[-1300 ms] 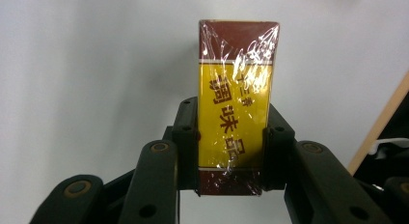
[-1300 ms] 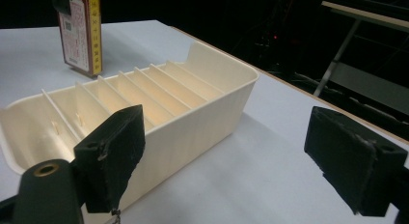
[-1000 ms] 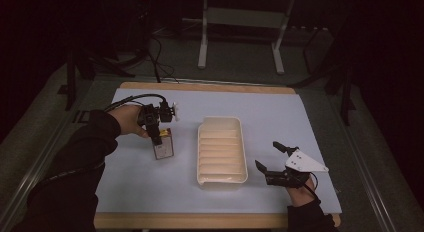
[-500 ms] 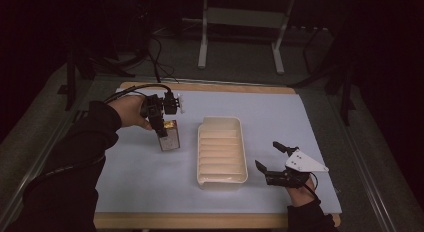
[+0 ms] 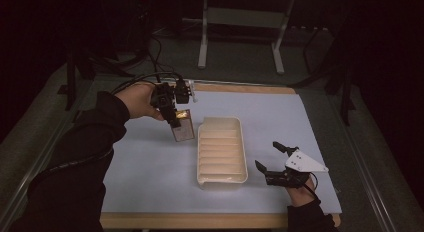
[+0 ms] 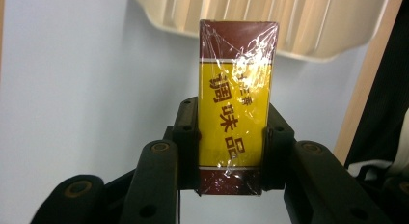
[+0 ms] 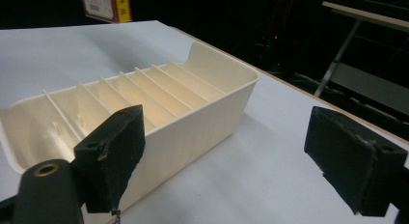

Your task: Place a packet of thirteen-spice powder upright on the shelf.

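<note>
One table: pale blue sheet on top, wooden edge along its near side.
Tray: cream, ribbed by thin dividers into narrow slots, every slot empty.
Left gripper: clamped on the box, held above the sheet.
Right gripper: jaws spread wide, holding nothing, beside the tray.
Box: yellow and maroon, film-wrapped, just left of the tray.

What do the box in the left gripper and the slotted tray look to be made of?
Box: likely printed cardboard under glossy clear film, which shows wrinkles and glare. Tray: probably moulded cream plastic, matte, with thin even dividers and rounded corners.
</note>
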`<state>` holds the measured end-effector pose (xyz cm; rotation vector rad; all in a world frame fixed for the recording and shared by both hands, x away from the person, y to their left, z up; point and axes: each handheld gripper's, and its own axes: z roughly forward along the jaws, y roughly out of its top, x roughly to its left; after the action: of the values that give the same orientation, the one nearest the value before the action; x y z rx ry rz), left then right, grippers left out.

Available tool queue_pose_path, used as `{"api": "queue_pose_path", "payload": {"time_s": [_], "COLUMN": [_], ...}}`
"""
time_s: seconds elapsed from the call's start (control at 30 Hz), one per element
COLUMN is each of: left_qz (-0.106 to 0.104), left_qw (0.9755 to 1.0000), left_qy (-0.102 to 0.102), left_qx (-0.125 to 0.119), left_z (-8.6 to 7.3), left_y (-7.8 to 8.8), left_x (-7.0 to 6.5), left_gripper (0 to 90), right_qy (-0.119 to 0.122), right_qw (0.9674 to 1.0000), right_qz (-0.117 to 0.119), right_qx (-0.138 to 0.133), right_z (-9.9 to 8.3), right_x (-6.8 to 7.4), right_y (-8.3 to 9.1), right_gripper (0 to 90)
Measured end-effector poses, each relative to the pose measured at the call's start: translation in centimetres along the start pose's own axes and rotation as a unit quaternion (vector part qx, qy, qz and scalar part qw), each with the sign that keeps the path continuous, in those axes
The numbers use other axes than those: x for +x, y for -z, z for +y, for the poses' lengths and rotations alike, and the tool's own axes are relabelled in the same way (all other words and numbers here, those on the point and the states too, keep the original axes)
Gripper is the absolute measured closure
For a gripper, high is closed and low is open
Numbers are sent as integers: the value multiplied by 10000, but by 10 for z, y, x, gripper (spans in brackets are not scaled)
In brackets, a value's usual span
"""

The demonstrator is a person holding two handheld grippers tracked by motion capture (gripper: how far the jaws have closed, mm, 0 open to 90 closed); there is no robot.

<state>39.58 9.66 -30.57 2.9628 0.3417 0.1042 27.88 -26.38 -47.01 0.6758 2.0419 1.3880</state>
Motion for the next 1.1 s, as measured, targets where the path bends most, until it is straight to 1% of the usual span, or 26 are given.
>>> {"api": "queue_pose_path", "payload": {"time_s": [0.03,0.1,0.13,0.2,0.3,0.33,0.37,0.47,0.5,0.57,0.63,0.67,0.7,0.73,0.77,0.8,0.83,0.87,0.9,0.93,0.97,1.0,1.03,1.07,1.1], "left_qz": [-2,-2,78,218,138,157,160,94,66,50,71,-1,63,36,51,148,98,110,95,54,104,65,46,92,-26], "left_qw": [10000,10000,9997,9992,9983,9981,9979,9979,9976,9974,9966,9964,9959,9959,9957,9953,9950,9947,9941,9935,9930,9927,9926,9921,9920], "left_qy": [18,18,52,15,-44,-93,-80,-95,-70,-98,-121,-109,-151,-117,-148,-144,-98,-179,-141,-153,-200,-165,-225,-227,-200], "left_qx": [-80,-80,-246,-346,-560,-593,-616,-639,-689,-710,-816,-843,-889,-900,-910,-941,-985,-1009,-1073,-1126,-1158,-1191,-1190,-1227,-1247], "left_z": [2,2,8,14,21,23,25,30,32,35,37,38,39,40,42,43,44,45,47,48,49,50,51,52,53], "left_y": [1,1,3,4,6,6,5,2,1,-1,-3,-4,-5,-6,-7,-7,-7,-8,-9,-11,-12,-15,-17,-20,-22], "left_x": [0,0,1,0,-2,-2,-3,-2,-2,-2,-2,-2,-2,-2,-1,-1,0,0,1,1,2,3,4,4,7], "left_gripper": [678,678,678,678,679,679,679,679,678,679,679,679,679,679,679,679,679,679,679,679,679,679,679,679,679], "right_qy": [5,3,3,4,9,4,1,9,6,-8,-9,-14,-3,4,10,-1,-9,-7,-3,-8,-7,-3,-8,-16,-15], "right_qw": [10000,10000,10000,10000,10000,10000,10000,10000,10000,10000,10000,10000,10000,10000,10000,10000,10000,10000,10000,10000,10000,10000,10000,10000,10000], "right_qz": [-1,0,0,-2,-3,-6,-4,4,2,5,3,5,6,8,9,9,15,15,14,20,19,20,24,29,33], "right_qx": [-2,-5,-5,-4,-5,-4,-5,-7,-10,-1,-3,-8,-13,-4,-8,-12,-22,-21,-22,-29,-28,-29,-38,-49,-40], "right_z": [0,0,0,0,0,0,0,0,0,0,0,0,0,0,0,0,0,0,0,0,0,0,0,0,0], "right_x": [0,0,0,0,0,0,0,0,0,0,-1,-1,0,0,0,0,0,0,0,0,0,0,0,0,0], "right_y": [0,0,0,1,1,1,1,0,0,0,0,1,1,1,1,1,1,1,1,1,1,1,1,1,1], "right_gripper": [143,143,143,143,143,143,143,143,143,143,143,143,143,143,143,143,143,143,143,143,143,143,143,143,143]}}
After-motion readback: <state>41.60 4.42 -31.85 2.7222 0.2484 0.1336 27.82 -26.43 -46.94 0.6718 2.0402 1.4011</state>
